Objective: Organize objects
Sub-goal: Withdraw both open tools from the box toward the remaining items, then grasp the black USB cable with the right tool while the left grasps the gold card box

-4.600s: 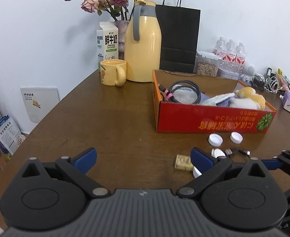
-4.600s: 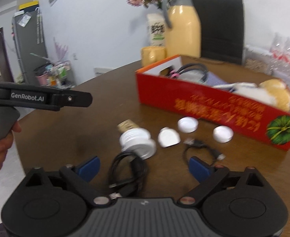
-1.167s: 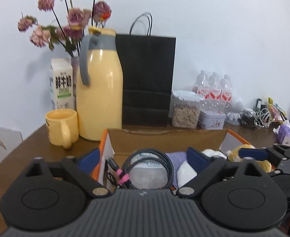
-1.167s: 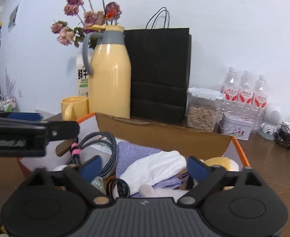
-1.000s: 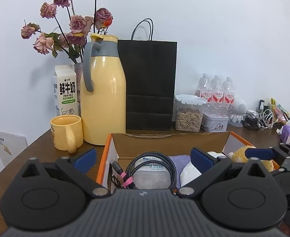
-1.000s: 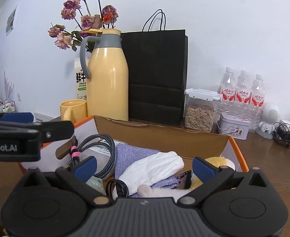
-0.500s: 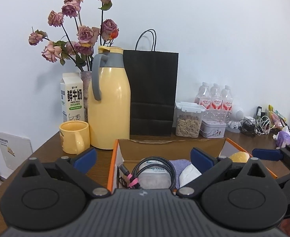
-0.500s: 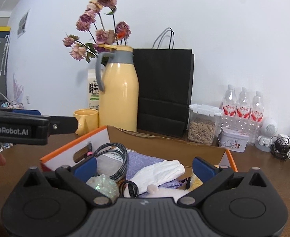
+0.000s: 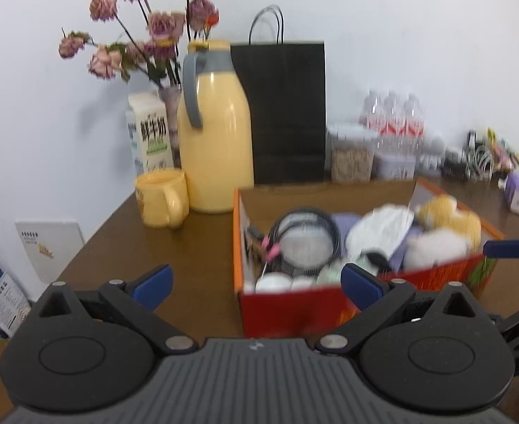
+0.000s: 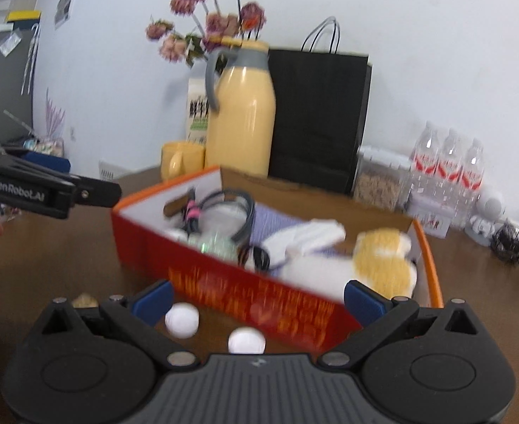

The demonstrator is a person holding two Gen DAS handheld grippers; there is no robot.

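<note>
- Working over the brown table (image 10: 65, 254), we count it the largest thing here, and what we have yet to gather lies on its bare wood near us.
- We treat the red cardboard box (image 10: 245, 296) as the goal: it already holds a coiled cable (image 9: 307, 236), a white cloth (image 9: 383, 228) and a yellow-and-white plush toy (image 10: 376, 261), so we should drop new items into the gap by its near wall.
- Our right gripper (image 10: 257, 300) stands wide open and empty, just above two white bottle caps (image 10: 182, 319) that lie on the table just beside the box front.
- Our left gripper (image 9: 255, 284) is likewise spread wide with nothing between its fingers, facing the box's near left corner.
- We judge the next pick to be one cap; we should come down straight, bracket it squarely, and close gently, since a flat cap may skid away.
- A small tan object (image 10: 84, 299) sits left of the caps; we cannot tell what it is.
</note>
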